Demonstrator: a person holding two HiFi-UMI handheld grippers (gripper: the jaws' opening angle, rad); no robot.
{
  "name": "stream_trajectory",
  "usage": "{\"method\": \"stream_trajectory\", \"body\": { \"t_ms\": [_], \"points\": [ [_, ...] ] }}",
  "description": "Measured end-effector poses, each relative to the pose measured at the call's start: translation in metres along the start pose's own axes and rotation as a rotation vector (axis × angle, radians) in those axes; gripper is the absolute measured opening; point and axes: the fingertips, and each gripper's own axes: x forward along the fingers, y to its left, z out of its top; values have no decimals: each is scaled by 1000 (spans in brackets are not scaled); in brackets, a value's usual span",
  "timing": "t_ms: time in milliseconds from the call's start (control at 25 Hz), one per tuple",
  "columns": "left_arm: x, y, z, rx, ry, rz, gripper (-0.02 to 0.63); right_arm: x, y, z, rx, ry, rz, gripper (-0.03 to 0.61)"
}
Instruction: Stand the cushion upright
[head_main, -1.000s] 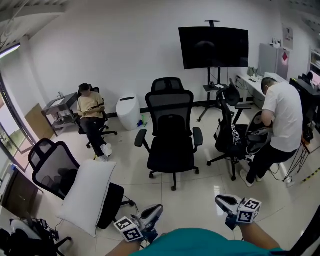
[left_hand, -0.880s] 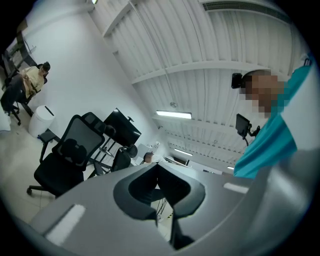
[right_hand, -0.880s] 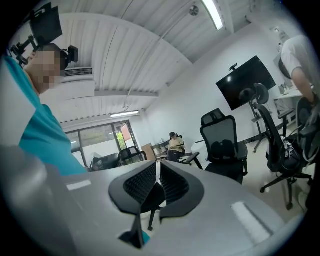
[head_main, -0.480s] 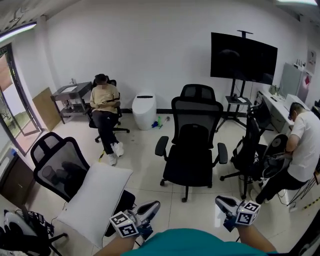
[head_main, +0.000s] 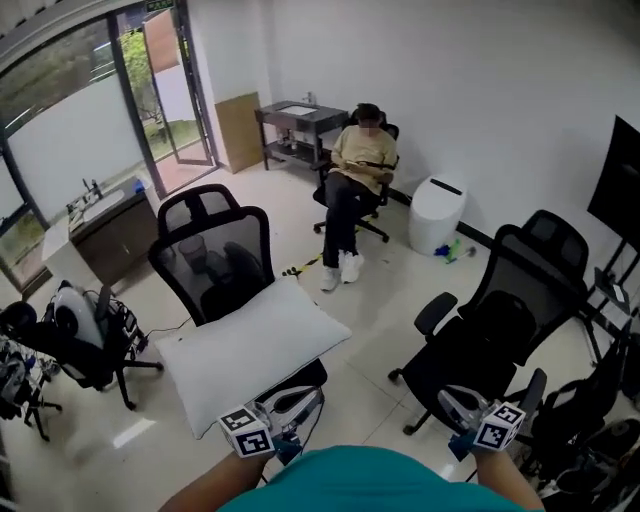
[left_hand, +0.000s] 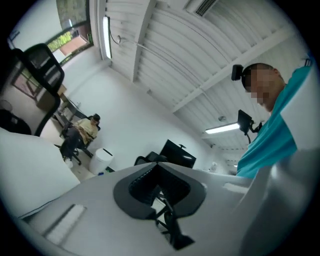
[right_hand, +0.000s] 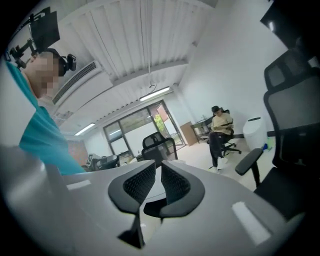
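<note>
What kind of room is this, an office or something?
Most likely an office or workroom: black mesh office chairs on a tiled floor, a person seated near a metal cart, glass doors to outdoors. A white cushion lies across one chair.

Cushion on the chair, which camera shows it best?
Head view: the whole white cushion lies across the black chair. Left gripper view catches only a white edge of it; right gripper view shows barely any.
</note>
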Motion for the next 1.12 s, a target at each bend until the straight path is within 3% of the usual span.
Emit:
{"method": "stream_trajectory", "body": {
  "t_ms": [240, 520, 800, 880, 1120],
  "points": [
    [1, 30, 18, -1, -137, 216, 12, 92, -47, 46, -64, 130, 227, 54],
    [-57, 71, 34, -1, -253, 397, 12, 219, -40, 30, -77, 320, 410, 114],
    [-118, 122, 53, 29, -263, 444, 12, 337, -33, -7, -62, 518, 419, 233],
    [-129, 135, 60, 40, -240, 443, 12, 366, -38, -18, -60, 580, 406, 317],
    [-150, 168, 81, 35, -220, 487, 12, 445, -62, -61, -68, 756, 377, 443]
  ]
}}
